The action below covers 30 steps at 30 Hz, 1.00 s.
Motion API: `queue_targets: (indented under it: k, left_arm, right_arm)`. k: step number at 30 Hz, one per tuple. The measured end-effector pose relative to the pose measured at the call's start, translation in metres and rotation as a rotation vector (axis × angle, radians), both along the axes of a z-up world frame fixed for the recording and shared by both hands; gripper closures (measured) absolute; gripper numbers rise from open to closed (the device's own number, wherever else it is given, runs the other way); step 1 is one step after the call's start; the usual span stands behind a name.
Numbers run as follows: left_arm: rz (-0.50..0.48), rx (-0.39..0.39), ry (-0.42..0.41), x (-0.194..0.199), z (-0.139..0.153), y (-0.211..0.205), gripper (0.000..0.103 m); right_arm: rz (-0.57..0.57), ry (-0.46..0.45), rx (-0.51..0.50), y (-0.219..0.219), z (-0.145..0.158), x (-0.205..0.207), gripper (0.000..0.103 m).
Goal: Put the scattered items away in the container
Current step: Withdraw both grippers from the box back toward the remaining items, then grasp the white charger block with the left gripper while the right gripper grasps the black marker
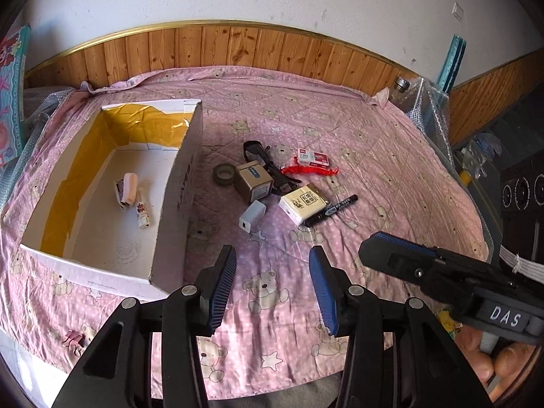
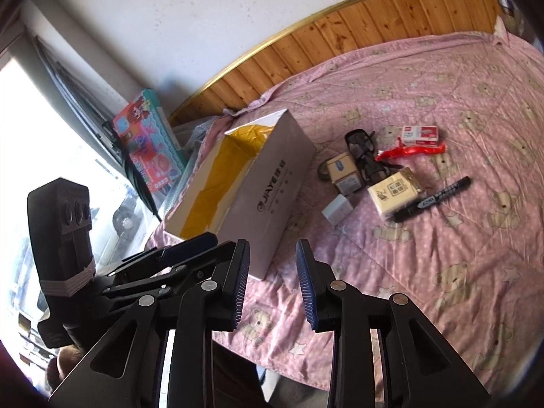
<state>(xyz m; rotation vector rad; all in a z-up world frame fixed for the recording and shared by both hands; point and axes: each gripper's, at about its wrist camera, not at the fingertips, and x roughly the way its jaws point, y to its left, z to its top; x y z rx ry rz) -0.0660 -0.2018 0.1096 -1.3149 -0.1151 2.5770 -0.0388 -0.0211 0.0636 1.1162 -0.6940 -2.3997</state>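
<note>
Both the left gripper [image 1: 272, 265] and right gripper [image 2: 272, 265] hung wide open and empty near the bed's edge, free to pick; the scattered items, marker [image 1: 331, 210] among them, lay clustered right of the box [image 1: 176, 183]

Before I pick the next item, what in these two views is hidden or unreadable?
- Box contents: in the right wrist view the near wall hides the floor; only the left wrist view shows the two items inside.
- Glasses: partly covered by the tan carton in the left wrist view.
- Tape roll: mostly behind that carton in the right wrist view.
- Marker print: too small in both.
- Pink clip: outside the right wrist view.
</note>
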Motion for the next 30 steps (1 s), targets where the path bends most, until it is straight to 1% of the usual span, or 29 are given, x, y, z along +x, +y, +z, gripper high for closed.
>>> queue_targets:
  k: [1,3,4,8,11,16,23,30]
  left_arm:
    - [-0.007,-0.008,-0.009,-0.005,-0.005,0.004,0.050]
    - [-0.026,-0.011,-0.031,-0.016,-0.015,0.010,0.049]
    - [-0.030,-0.012,-0.038,-0.022,-0.022,0.011,0.049]
    - [-0.036,-0.019,-0.087,-0.047,-0.049,0.020,0.049]
    - [-0.051,-0.029,-0.121,-0.065,-0.067,0.026,0.049]
    - [-0.041,-0.043,-0.155,-0.091,-0.086,0.026,0.049]
    - [-0.015,-0.052,-0.194,-0.126,-0.114,0.017,0.049]
    - [-0.014,-0.054,-0.229,-0.148,-0.144,0.017,0.049]
  right_arm:
    - [-0.016,-0.011,-0.003,0.005,-0.004,-0.003,0.070]
    - [-0.044,-0.033,0.006,0.014,-0.014,-0.009,0.064]
    - [-0.054,-0.043,0.015,0.017,-0.019,-0.013,0.063]
    - [-0.080,-0.088,0.050,0.029,-0.045,-0.027,0.063]
    - [-0.099,-0.121,0.043,0.040,-0.063,-0.039,0.063]
    - [-0.140,-0.166,0.026,0.059,-0.086,-0.061,0.063]
    - [-0.271,-0.275,-0.004,0.094,-0.122,-0.098,0.063]
    - [-0.373,-0.366,0.061,0.112,-0.147,-0.134,0.063]
